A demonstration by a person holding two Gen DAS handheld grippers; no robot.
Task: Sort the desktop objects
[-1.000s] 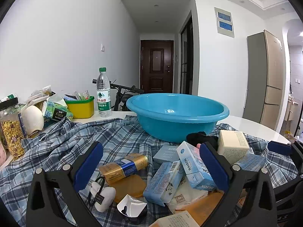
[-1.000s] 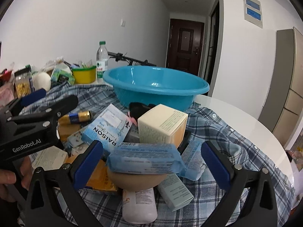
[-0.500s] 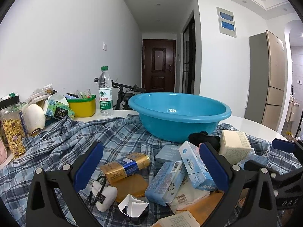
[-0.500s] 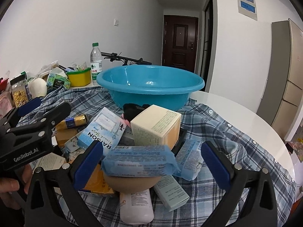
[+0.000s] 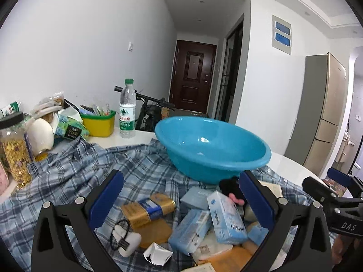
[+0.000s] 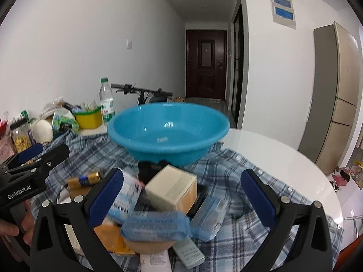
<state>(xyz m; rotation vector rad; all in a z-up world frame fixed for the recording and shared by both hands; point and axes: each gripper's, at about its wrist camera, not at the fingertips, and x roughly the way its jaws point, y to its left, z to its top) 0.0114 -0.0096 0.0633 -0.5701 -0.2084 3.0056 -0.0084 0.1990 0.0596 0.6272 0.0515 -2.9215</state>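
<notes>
Both the left hand-held gripper [image 5: 181, 195] and the right hand-held gripper [image 6: 181, 195] are held spread and empty above the pile of boxes and packets [image 6: 170, 190], heaped on the plaid cloth [image 5: 79, 165] before the blue basin [image 6: 168, 131] mid-tabletop.

At the far left edge of the white surface [image 6: 267, 149] stands a clear water bottle [image 5: 127, 110] with a green cap, just beside a yellow tub [image 5: 98, 124] stuffed with small packets. Further left sit a white egg-shaped object [image 5: 40, 136] and a black-lidded jar [image 5: 14, 151] of yellow dried pieces. Behind the surface a bicycle handlebar [image 6: 140, 89] shows, and a dark brown door [image 6: 206, 62] closes the hallway. A tall beige refrigerator [image 5: 326, 113] stands at the right wall.
</notes>
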